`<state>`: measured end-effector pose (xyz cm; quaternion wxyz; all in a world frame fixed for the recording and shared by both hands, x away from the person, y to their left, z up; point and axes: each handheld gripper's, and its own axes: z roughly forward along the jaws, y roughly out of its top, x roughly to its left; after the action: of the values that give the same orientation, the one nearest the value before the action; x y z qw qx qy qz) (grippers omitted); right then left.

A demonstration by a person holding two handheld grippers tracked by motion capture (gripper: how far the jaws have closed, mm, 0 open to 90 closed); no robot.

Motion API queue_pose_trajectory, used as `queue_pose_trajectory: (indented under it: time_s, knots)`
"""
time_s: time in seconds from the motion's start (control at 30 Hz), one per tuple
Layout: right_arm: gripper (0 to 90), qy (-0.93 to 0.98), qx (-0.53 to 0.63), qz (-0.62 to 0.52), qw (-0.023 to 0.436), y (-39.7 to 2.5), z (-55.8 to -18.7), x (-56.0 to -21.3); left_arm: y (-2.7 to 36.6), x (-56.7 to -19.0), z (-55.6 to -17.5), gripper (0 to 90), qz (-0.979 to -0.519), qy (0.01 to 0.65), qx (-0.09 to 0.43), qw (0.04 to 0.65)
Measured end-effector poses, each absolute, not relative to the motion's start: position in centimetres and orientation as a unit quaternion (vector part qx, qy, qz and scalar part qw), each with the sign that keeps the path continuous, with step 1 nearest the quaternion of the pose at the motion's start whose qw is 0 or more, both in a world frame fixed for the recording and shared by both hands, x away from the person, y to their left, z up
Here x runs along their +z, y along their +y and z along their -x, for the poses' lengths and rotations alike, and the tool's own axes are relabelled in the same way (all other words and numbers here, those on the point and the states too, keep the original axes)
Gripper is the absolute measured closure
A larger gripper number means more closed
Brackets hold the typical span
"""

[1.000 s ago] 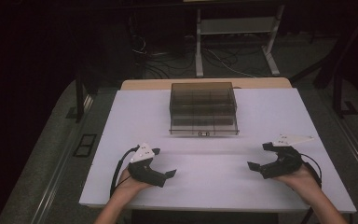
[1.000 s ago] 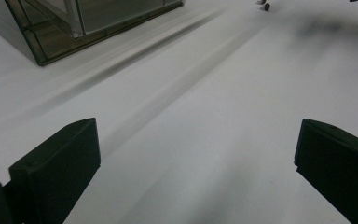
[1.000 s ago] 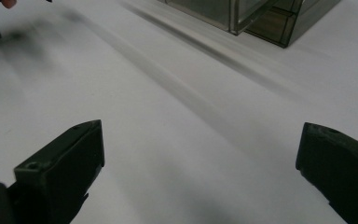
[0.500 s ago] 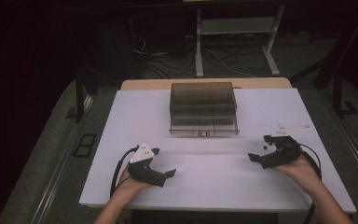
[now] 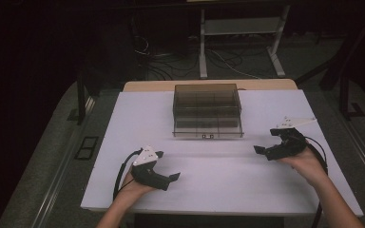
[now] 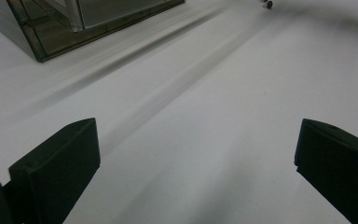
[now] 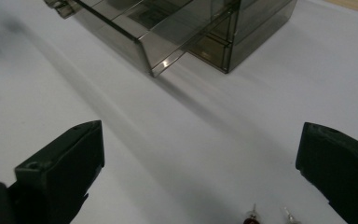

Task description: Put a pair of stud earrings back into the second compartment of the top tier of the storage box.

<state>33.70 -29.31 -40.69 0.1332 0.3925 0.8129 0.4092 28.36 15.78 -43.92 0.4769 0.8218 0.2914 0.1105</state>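
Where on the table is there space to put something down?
Bare white table lies left of the smoky drawer box, and between the left tool and right tool. It's tighter by the right tool: two tiny parts lie there.

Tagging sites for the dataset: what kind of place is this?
Likely a lab or data-collection room, not a home: a bare white table holding just a smoky plastic drawer box, loose cables on the floor, and a metal stand's legs behind, all in dim surroundings.
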Motion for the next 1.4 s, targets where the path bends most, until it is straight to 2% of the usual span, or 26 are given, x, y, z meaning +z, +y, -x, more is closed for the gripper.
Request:
queue_pose_trajectory:
  time_s: [0.5, 0.57, 0.63, 0.67, 0.83, 0.9, 1.0, 1.17, 1.4]
  knots:
    - [0.7, 0.806, 0.392, -0.420, 0.141, -30.7, -35.3, -41.2, 16.0, -44.0, -28.5, 0.0, -0.821, 0.290, 0.110, 0.480]
    - [8.1, 0.807, 0.389, -0.423, 0.138, -31.1, -35.4, -41.3, 16.0, -44.0, -28.5, 0.0, -0.821, 0.290, 0.111, 0.480]
    - [8.2, 0.805, 0.388, -0.428, 0.139, -31.3, -35.3, -41.2, 16.0, -43.9, -28.5, 0.0, -0.819, 0.291, 0.112, 0.482]
    - [13.0, 0.804, 0.387, -0.427, 0.143, -31.4, -35.3, -41.2, 16.1, -43.9, -28.5, 0.0, -0.819, 0.291, 0.112, 0.482]
    - [14.7, 0.806, 0.382, -0.429, 0.145, -31.8, -35.3, -41.3, 16.0, -44.0, -28.5, 0.0, -0.821, 0.288, 0.110, 0.481]
    - [20.5, 0.809, 0.378, -0.428, 0.142, -31.9, -35.3, -41.3, 15.9, -44.0, -28.5, 0.0, -0.821, 0.288, 0.110, 0.481]
    - [24.6, 0.809, 0.377, -0.428, 0.139, -32.2, -35.3, -41.4, 16.0, -44.0, -28.5, 0.0, -0.821, 0.287, 0.109, 0.481]
    - [38.3, 0.811, 0.375, -0.427, 0.141, -33.0, -35.1, -41.3, 16.0, -44.0, -28.5, 0.0, -0.822, 0.287, 0.107, 0.481]
    - [47.0, 0.813, 0.371, -0.427, 0.138, -33.7, -35.2, -41.7, 16.0, -44.0, -28.5, 0.0, -0.821, 0.286, 0.108, 0.482]
